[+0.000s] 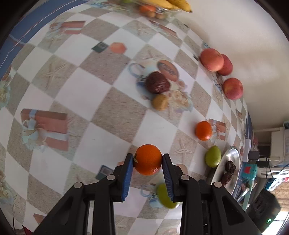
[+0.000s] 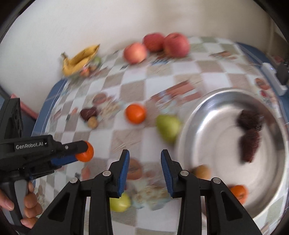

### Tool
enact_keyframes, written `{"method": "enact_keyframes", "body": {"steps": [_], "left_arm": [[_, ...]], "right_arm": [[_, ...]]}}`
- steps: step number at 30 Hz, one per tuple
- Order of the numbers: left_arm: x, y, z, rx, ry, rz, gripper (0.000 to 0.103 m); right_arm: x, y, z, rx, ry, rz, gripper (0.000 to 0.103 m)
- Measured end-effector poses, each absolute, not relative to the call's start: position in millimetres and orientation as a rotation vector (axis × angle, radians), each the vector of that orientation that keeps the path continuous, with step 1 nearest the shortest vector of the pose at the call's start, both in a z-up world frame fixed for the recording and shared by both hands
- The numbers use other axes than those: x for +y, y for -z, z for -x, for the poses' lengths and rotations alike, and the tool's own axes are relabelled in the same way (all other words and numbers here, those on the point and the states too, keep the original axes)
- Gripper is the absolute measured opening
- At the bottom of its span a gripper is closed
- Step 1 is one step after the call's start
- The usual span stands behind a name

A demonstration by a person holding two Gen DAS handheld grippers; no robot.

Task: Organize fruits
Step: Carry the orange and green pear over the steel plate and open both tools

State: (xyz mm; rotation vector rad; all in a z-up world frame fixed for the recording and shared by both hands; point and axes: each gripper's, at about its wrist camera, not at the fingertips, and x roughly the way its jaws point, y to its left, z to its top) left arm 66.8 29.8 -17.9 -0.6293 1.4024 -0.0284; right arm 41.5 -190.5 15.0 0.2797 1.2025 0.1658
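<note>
Between the blue pads of the left hand-held gripper [image 1: 147,160]: an orange [image 1: 148,159], clamped on both sides and held above the checkered bench [image 1: 101,115]. The right wrist view shows the same grip from the side, orange poking out past the fingertips. Right hand-held gripper [image 2: 145,153] is spread apart, nothing between its pads, hovering over the bench just left of the steel bowl [image 2: 207,115].

Outward from the left gripper: a green pear [image 1: 213,156] sits near the bowl's rim, a second orange [image 1: 203,130] a little beyond it. A yellow-green fruit [image 1: 165,198] lies below the right-side pad, partly hidden. Mid-bench, a dark maroon fruit [image 1: 157,82] touches a small brown one [image 1: 159,102]. Three red apples [image 1: 212,59] are lined up along the wall. Bananas [image 1: 173,4] at the far end with a few small fruits beside them.

In the bowl: two dark spiky fruits [image 2: 250,144], an orange [image 2: 238,193], and a brownish fruit [image 2: 201,171], blurred. Right view is motion-blurred overall.
</note>
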Motion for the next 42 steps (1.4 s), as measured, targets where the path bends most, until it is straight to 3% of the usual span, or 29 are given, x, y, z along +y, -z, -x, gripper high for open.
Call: {"method": "enact_keyframes", "body": {"steps": [8, 10, 12, 20, 24, 27, 34, 42], "left_arm": [[37, 21, -59, 1.419, 0.072, 0.676, 0.034], [38, 24, -58, 1.428, 0.072, 0.689, 0.034], [41, 26, -57, 1.433, 0.06, 0.697, 0.034], [50, 27, -56, 1.422, 0.045, 0.725, 0.034], [51, 28, -57, 1.421, 0.048, 0.732, 0.034], [51, 28, -58, 1.416, 0.047, 0.739, 0.034], [44, 29, -62, 1.419, 0.053, 0.727, 0.034], [-9, 11, -67, 1.381, 0.199, 0.634, 0.034]], "right_arm": [[-152, 6, -32, 1.338, -0.249, -0.239, 0.04], [-147, 12, -32, 1.372, -0.273, -0.259, 0.05], [-142, 19, -30, 1.397, -0.294, -0.272, 0.053], [-112, 26, -23, 1.454, -0.332, -0.205, 0.053], [-98, 26, -19, 1.464, -0.378, -0.157, 0.042], [-94, 25, -17, 1.458, -0.382, -0.132, 0.042], [-127, 19, -25, 1.422, -0.338, -0.265, 0.042], [-210, -14, -37, 1.24, -0.161, -0.509, 0.042]]}}
